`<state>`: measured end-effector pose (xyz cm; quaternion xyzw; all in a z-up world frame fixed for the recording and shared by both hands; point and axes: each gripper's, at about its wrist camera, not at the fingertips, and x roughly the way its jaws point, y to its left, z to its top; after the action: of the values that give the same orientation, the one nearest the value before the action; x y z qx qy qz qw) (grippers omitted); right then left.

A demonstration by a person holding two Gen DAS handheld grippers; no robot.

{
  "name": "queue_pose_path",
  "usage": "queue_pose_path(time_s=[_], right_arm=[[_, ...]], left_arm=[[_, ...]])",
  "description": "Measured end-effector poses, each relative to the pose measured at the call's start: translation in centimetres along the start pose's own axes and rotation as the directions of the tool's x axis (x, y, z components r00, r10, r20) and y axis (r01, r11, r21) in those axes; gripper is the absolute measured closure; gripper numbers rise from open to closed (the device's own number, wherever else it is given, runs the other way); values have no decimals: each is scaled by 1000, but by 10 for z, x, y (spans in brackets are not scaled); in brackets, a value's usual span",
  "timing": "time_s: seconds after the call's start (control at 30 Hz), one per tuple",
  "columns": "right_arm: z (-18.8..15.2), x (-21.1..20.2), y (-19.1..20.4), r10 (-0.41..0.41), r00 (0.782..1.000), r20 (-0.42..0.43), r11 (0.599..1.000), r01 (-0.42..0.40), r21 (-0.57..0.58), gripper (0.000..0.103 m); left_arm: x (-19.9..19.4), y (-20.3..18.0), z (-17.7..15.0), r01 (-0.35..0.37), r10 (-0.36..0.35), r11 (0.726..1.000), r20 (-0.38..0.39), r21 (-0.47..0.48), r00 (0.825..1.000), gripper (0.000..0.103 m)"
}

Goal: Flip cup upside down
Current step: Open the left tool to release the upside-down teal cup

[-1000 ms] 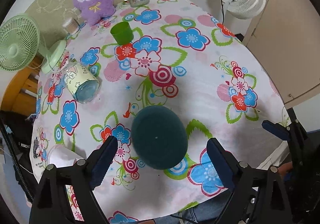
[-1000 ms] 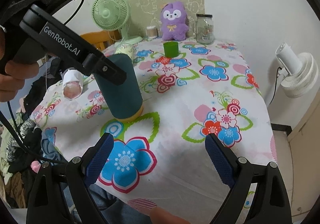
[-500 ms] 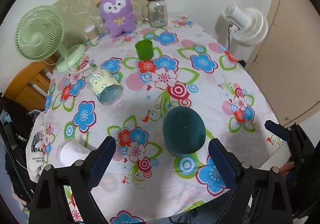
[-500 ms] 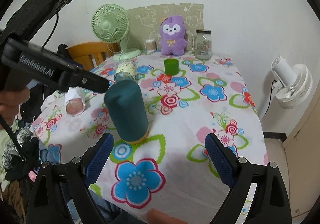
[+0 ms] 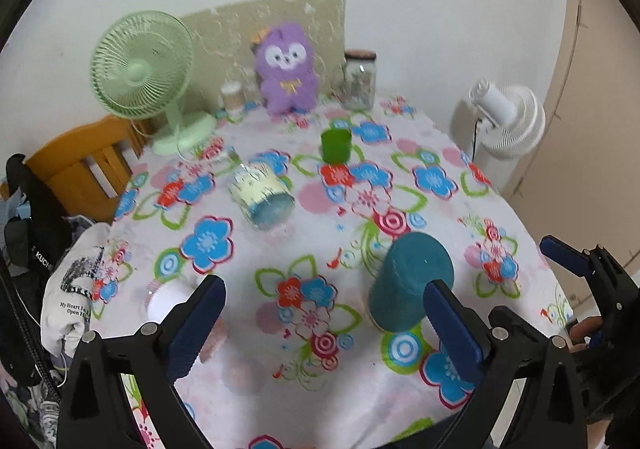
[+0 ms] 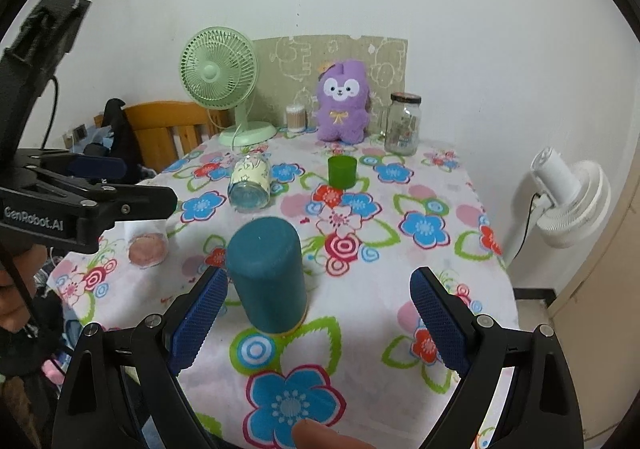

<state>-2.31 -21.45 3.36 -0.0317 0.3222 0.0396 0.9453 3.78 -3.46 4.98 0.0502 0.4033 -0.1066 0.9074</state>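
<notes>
Teal cup stood upside down on the flowered desk, both grippers clear of it.

The teal cup (image 6: 267,276) sat at lower centre of the right wrist view, base up. The right gripper (image 6: 318,323) and left gripper (image 5: 326,327) hovered low, jaws wide, holding nothing.

Both wrist cams sit above the near table edge, facing the purple plush (image 5: 287,77) (image 6: 341,105) at the far wall. Left cam looks down steeper, from left of the inverted teal cup (image 5: 408,281); right cam is lower, nearer that cup (image 6: 267,273). Shared: cup, plush, green fan (image 5: 140,81) (image 6: 218,71), floral tablecloth (image 5: 352,217) (image 6: 400,261).
</notes>
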Motion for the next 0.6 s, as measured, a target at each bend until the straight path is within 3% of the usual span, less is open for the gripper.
queue_pose_path(time_s=[0.2, 0.6], right_arm=[[7, -1, 16, -25, 1000, 12, 999, 26, -29, 9], [6, -8, 45, -107, 994, 13, 991, 108, -80, 9]], left_arm=[[-9, 11, -8, 23, -21, 999, 82, -22, 996, 0], [-2, 26, -29, 149, -147, 989, 110, -9, 983, 0]])
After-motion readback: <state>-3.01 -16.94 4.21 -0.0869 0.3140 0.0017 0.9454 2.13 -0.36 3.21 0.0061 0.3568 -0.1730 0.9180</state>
